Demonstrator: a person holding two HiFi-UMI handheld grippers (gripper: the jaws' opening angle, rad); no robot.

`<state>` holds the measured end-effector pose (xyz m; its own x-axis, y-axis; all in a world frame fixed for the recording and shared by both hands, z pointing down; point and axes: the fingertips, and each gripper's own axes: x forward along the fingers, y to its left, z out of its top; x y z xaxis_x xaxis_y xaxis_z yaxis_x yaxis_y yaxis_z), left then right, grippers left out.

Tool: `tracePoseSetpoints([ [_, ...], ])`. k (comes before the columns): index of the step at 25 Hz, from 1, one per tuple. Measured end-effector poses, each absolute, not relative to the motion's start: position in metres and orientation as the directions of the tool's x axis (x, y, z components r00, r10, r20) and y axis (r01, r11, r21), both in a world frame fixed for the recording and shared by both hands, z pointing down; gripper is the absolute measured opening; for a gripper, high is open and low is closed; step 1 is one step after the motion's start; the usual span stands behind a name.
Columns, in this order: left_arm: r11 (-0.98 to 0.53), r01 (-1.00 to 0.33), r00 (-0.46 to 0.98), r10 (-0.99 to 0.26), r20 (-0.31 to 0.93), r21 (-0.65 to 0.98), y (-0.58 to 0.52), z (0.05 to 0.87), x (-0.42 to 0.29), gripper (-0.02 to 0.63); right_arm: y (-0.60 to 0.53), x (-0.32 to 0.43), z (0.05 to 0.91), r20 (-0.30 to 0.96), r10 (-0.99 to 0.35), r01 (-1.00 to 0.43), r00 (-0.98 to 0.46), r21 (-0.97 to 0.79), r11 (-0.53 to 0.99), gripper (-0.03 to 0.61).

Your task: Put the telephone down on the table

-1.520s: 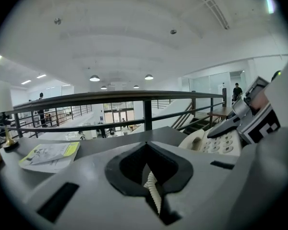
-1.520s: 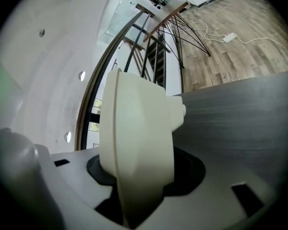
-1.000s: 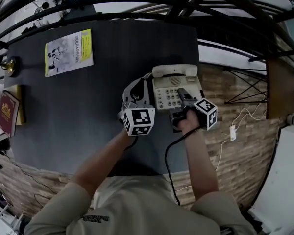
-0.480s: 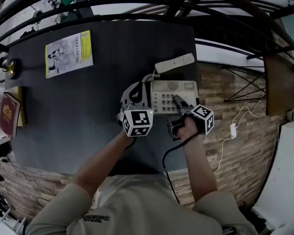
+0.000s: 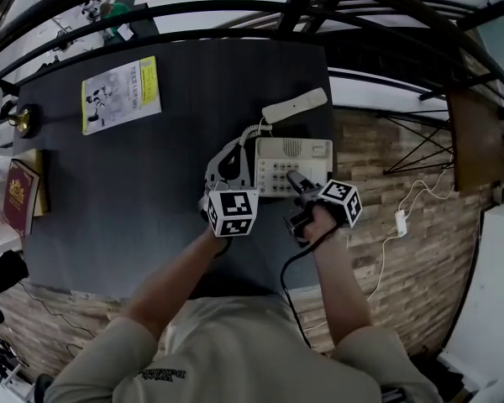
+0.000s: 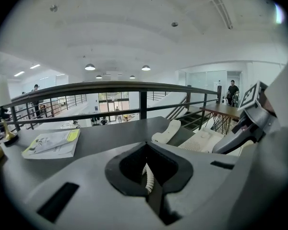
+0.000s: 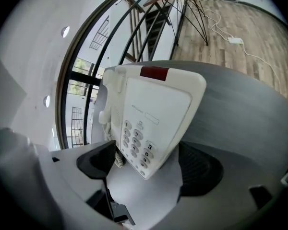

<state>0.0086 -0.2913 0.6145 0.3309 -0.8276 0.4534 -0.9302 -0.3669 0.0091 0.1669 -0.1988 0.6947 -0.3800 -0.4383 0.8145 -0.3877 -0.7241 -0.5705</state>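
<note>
- Cream-coloured telephone (image 5: pixel 294 162) sits right of centre in the head view, close to the right edge of the dark bench (image 5: pixel 176 99).
- Its handset (image 5: pixel 295 106) is off the cradle and lies flat on the bench just above the base.
- Right hand-held gripper (image 7: pixel 146 169) has its jaws spread wide, clamped on the keypad end of the base.
- Left hand-held gripper (image 6: pixel 148 150) has its jaws drawn together, pinching the coiled cord (image 5: pixel 250 131).
- Progress, as I read it: the handset is down and the base is at bench level or just above. I can't tell whether its underside is fully seated.
- Left to do: settle the base flat, then release both grips.
</note>
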Motion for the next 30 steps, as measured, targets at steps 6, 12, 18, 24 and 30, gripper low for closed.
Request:
tracePoseSetpoints([
  [6, -0.352, -0.936, 0.324, -0.831, 0.453, 0.023, -0.282, 0.602, 0.002, 0.005, -0.200, 0.165, 0.679, 0.780, -0.479, -0.376, -0.402, -0.618, -0.691, 0.382],
  [12, -0.352, -0.936, 0.315, -0.843, 0.435, -0.004, -0.275, 0.581, -0.002, 0.005, -0.202, 0.165, 0.641, 0.735, -0.539, -0.381, -0.411, -0.676, -0.631, 0.382],
  [18, -0.333, -0.942, 0.294, -0.881, 0.370, -0.045, -0.270, 0.544, -0.012, 0.005, -0.216, 0.152, 0.576, 0.596, -0.643, -0.352, -0.481, -0.803, -0.481, 0.380],
  [24, -0.375, -0.922, 0.352, -0.914, 0.202, -0.094, -0.255, 0.471, -0.012, 0.005, -0.215, 0.122, 0.480, 0.359, -0.711, -0.403, -0.605, -0.908, -0.116, 0.379],
  [30, -0.366, -0.925, 0.350, -0.925, 0.148, -0.099, -0.250, 0.419, -0.026, 0.005, -0.210, 0.104, 0.416, 0.199, -0.743, -0.473, -0.639, -0.863, 0.175, 0.264],
])
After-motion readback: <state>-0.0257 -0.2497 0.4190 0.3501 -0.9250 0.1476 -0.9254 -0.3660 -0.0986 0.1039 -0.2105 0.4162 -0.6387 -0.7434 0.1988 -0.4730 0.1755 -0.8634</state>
